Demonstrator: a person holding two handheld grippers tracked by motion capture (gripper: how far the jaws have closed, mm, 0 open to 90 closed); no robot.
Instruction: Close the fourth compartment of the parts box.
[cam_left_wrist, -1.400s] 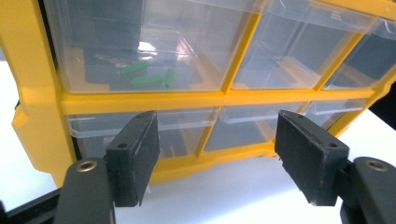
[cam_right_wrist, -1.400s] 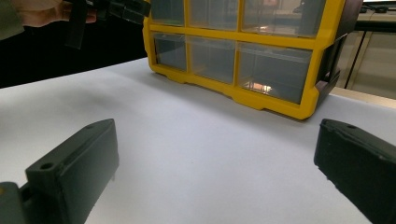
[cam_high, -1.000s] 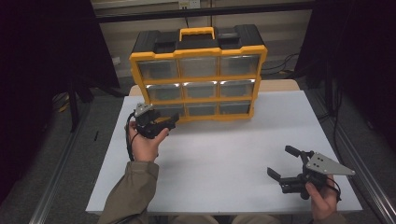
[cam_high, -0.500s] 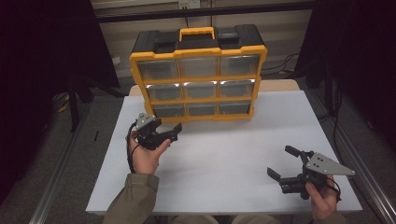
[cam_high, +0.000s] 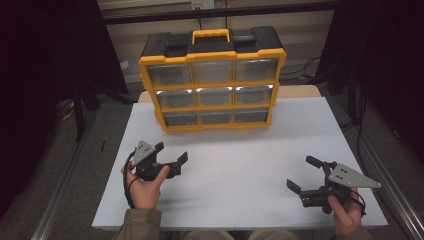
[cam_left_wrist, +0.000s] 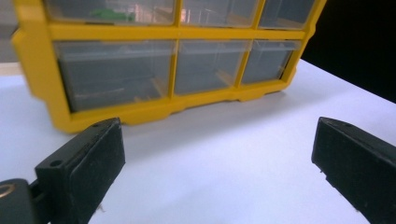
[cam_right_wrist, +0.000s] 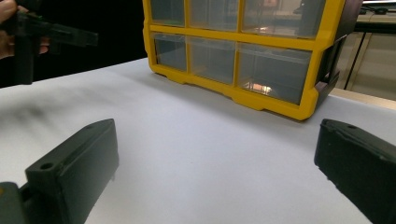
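A yellow and black drawer cabinet (cam_high: 212, 80) with several clear drawers stands at the back of the white table (cam_high: 240, 165). My left gripper (cam_high: 172, 151) is held over the front left of the table, well short of the cabinet. Its jaws have just been opening and now stand wide apart with nothing between them. In the left gripper view the left gripper (cam_left_wrist: 217, 158) faces the cabinet's bottom row of drawers (cam_left_wrist: 173, 70). My right gripper (cam_high: 300, 172) is open and empty at the front right, and the right gripper (cam_right_wrist: 215, 163) looks across bare table at the cabinet (cam_right_wrist: 243, 51).
Something green (cam_left_wrist: 112, 14) lies in a middle-row drawer. The table's front edge (cam_high: 240, 226) runs just behind both hands. Dark curtains flank the table, and cables lie on the floor behind the cabinet. The other hand's gripper (cam_right_wrist: 56, 32) shows at the upper left of the right gripper view.
The left hand has drawn back from the cabinet toward the table's front and sunk lower, and its jaws have spread wider. The right hand and gripper have stayed put.
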